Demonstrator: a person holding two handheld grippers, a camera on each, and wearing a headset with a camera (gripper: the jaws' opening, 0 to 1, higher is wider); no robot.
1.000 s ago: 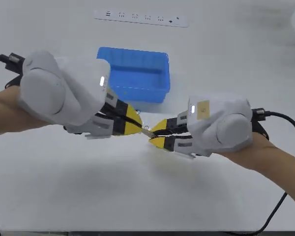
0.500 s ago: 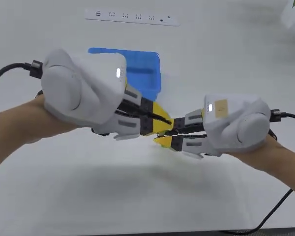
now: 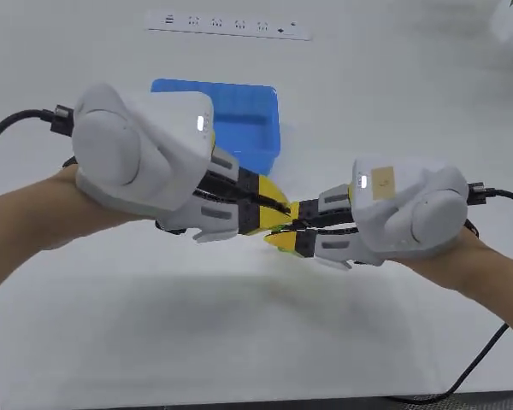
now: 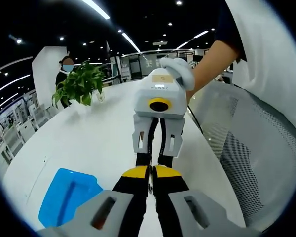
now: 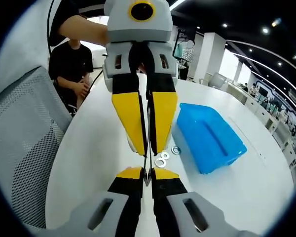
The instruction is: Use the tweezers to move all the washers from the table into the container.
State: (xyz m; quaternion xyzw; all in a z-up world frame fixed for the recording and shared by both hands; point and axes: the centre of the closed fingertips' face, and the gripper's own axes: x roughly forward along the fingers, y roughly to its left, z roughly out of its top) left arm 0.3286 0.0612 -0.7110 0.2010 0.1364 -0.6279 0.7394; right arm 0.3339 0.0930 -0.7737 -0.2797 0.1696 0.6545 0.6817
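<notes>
Above the white table (image 3: 239, 342), my left gripper (image 3: 278, 210) and right gripper (image 3: 280, 239) meet tip to tip in the head view. Thin metal tweezers (image 5: 148, 123) run between the left gripper's (image 5: 149, 150) yellow jaws and down into the right gripper's (image 5: 146, 176) jaws. Both pairs of jaws look shut on them. A few steel washers (image 5: 163, 159) lie on the table just beyond the tips, beside the blue container (image 5: 207, 138). That container (image 3: 239, 107) sits behind the left gripper in the head view. The left gripper view has its own jaws (image 4: 151, 174) facing the right gripper (image 4: 158, 103).
A white power strip (image 3: 231, 24) lies along the table's far edge. A black cable (image 3: 487, 342) trails from the right gripper. A potted plant (image 4: 79, 84) stands further along the table. A mesh chair (image 5: 24, 148) and a seated person (image 5: 74, 64) are beside the table.
My left gripper has moved right and nearer the right gripper, so their yellow tips now overlap instead of standing apart. The head camera has also shifted.
</notes>
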